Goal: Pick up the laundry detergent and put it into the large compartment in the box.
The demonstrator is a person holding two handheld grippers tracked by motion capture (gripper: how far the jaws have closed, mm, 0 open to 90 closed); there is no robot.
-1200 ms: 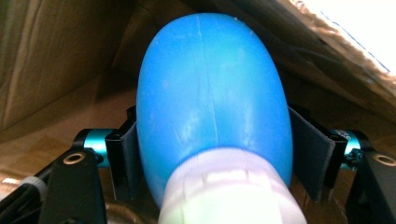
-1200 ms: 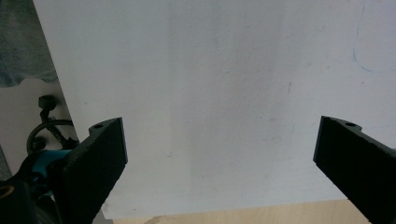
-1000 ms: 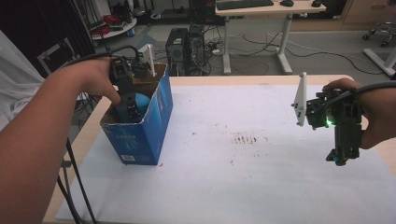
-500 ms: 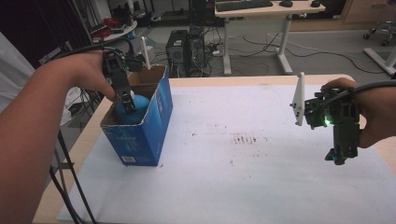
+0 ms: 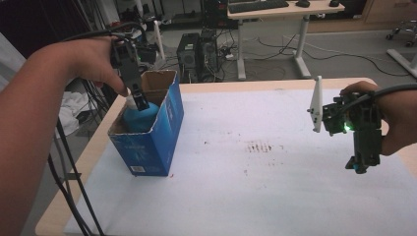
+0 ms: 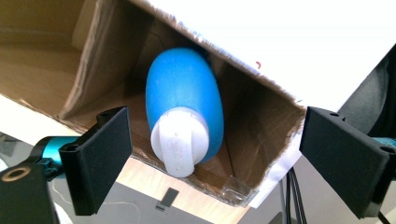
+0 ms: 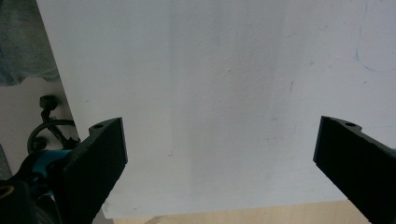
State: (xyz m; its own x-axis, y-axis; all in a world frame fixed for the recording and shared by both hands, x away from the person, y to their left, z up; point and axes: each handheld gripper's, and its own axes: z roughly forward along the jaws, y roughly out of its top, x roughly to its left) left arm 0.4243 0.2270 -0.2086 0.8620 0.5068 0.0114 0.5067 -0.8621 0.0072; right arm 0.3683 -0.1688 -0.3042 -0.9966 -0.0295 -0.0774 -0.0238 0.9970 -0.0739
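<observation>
at the desk's (image 5: 275, 196) left edge i've got the left hand-held gripper (image 6: 205, 158) released, jaws wide apart above the blue cardboard box (image 5: 157, 132), where the blue bottle (image 6: 184, 93) with its white cap (image 6: 180, 147) sits inside. my right hand-held gripper (image 7: 219, 163) hangs spread wide over bare white desk.

Wood table (image 5: 255, 86) w/ white sheet (image 5: 275, 182), blue box (image 5: 152, 132) on it, prob. cardboard.
</observation>
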